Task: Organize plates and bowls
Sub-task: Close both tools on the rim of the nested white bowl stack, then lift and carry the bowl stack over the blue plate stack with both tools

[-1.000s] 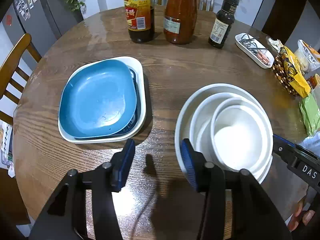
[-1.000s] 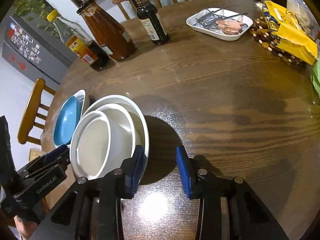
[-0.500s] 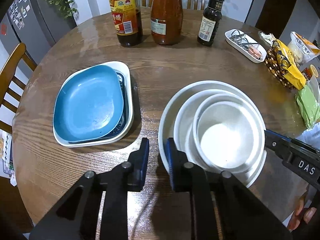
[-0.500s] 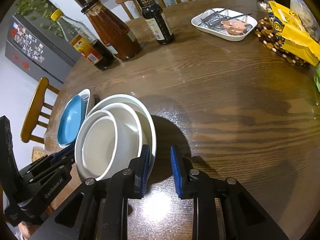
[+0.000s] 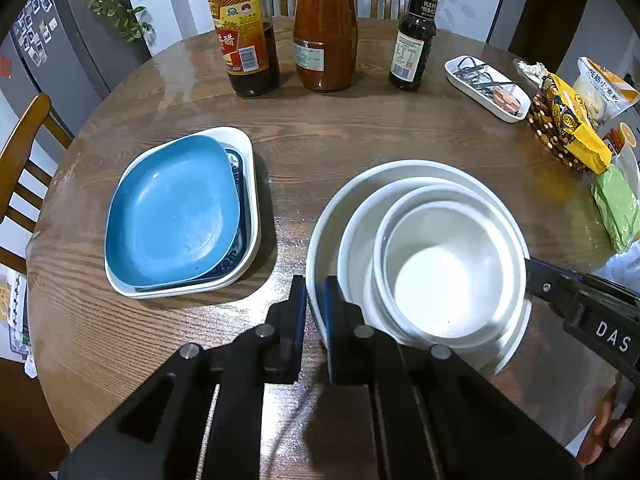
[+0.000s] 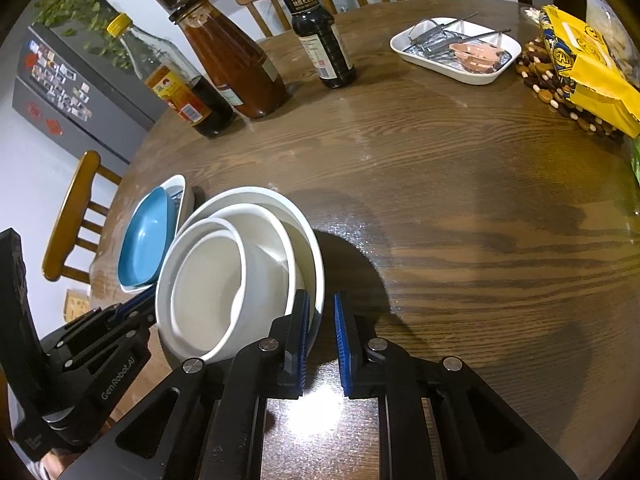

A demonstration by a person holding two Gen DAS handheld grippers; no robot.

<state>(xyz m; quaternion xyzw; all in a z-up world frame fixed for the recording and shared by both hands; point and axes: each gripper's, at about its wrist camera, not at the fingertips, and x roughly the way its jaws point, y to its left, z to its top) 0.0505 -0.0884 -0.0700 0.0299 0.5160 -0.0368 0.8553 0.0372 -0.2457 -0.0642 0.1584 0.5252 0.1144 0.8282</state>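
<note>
Both claws have just been closing – left claw and right claw each pinch opposite rims of the nested white bowls. Blue plate stack left of them; bottles far across the bench.

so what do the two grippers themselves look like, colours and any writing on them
Both are matte black plastic linkages with silver round pins at the joints and blue ribbed pads on the fingers. The left gripper shows white "GenRobot.AI" lettering on its side in the right wrist view. The right gripper shows white letters "DAS" in the left wrist view. No cables or sleeves are visible.
</note>
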